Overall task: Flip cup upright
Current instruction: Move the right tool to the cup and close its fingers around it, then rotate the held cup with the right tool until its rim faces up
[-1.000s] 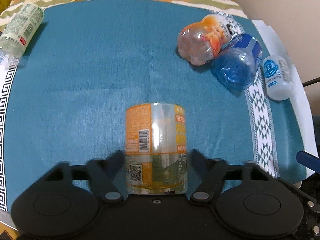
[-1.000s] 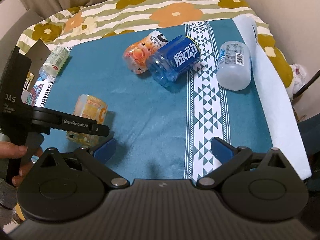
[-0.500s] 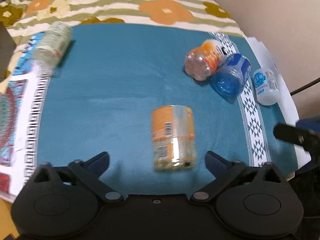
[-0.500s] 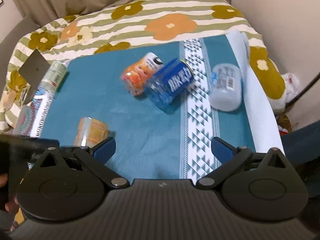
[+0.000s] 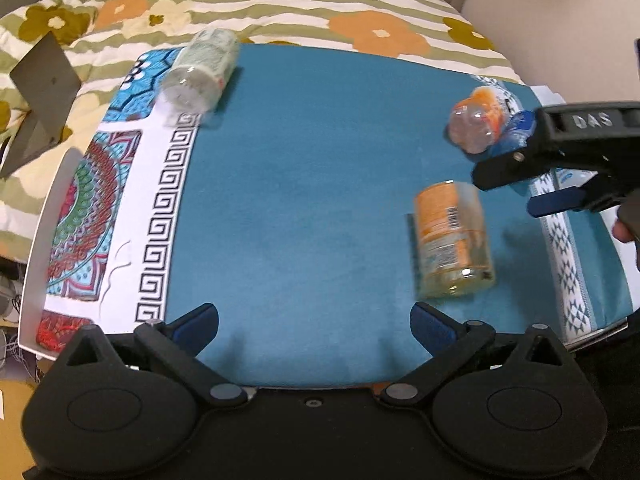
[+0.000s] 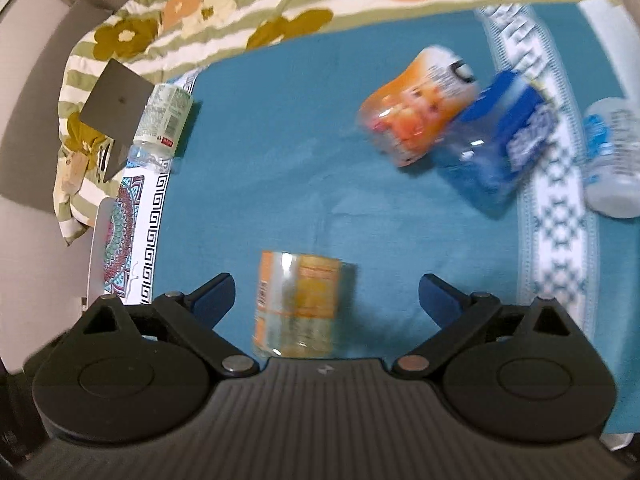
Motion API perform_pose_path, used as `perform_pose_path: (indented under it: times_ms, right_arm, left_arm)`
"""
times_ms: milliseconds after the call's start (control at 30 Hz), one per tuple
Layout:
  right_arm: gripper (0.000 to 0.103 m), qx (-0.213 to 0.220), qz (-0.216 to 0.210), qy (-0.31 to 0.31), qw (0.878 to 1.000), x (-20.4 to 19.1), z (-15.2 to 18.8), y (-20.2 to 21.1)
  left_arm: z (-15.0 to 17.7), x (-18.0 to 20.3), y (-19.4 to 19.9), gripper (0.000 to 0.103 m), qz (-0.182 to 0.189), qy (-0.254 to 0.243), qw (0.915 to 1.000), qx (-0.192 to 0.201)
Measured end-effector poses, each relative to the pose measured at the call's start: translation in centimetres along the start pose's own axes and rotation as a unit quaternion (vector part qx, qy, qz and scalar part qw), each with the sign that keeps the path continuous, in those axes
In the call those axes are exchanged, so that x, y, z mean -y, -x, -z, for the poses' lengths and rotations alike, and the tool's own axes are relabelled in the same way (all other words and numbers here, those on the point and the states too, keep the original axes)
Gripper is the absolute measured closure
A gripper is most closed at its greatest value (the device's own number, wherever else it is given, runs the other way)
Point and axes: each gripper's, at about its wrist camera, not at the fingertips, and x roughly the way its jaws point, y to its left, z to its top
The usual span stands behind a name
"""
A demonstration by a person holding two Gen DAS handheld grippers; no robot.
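Cup (image 6: 298,304), the clear one with the orange label, is standing upright on the teal cloth (image 6: 280,160), its long axis vertical, sitting just ahead of your right gripper (image 6: 326,294) between the spread, empty fingers; its foot is being cut off by the gripper body and motion blur is smearing the label. Your left gripper (image 5: 314,322) is also hanging released, holding nothing, with the cup (image 5: 452,240) lying ahead and to its right. Farther out, an orange bottle (image 6: 416,106) and a blue bottle (image 6: 496,144) are lying touching, a pale bottle (image 6: 612,156) beyond them. Only the left view is showing your right gripper (image 5: 560,184) from outside, partly hiding those bottles. Far left, a green-labelled bottle (image 5: 202,70) is lying on its side.
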Motion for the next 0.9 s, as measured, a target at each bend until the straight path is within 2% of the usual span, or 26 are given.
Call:
perform_pose_path:
  times_ms: [167, 400, 567, 667, 900]
  right_arm:
    - [0.000, -0.036, -0.006, -0.028, 0.999, -0.1, -1.2, -2.9]
    - [0.012, -0.062, -0.007, -0.056, 0.996, 0.6, -1.7, -4.7]
    - [0.019, -0.070, -0.010, -0.065, 0.995, 0.6, -1.5, -5.3]
    - [0.029, -0.073, -0.020, -0.075, 0.994, 0.8, -1.5, -5.6]
    - [0.031, -0.060, -0.025, -0.073, 0.995, 0.9, -1.3, -5.1]
  left_arm:
    - [0.4, -1.7, -0.6, 0.000, 0.008, 0.011, 0.9999, -0.009]
    - [0.0, -2.9, -1.2, 0.000, 0.017, 0.016, 0.9996, -0.018]
    - [-0.2, -3.1, -1.5, 0.000, 0.020, 0.016, 0.9995, -0.020]
    - [-0.2, -3.3, -1.7, 0.000, 0.023, 0.018, 0.9993, -0.022]
    - [-0.2, -3.5, -1.6, 0.000, 0.022, 0.019, 0.9993, -0.024]
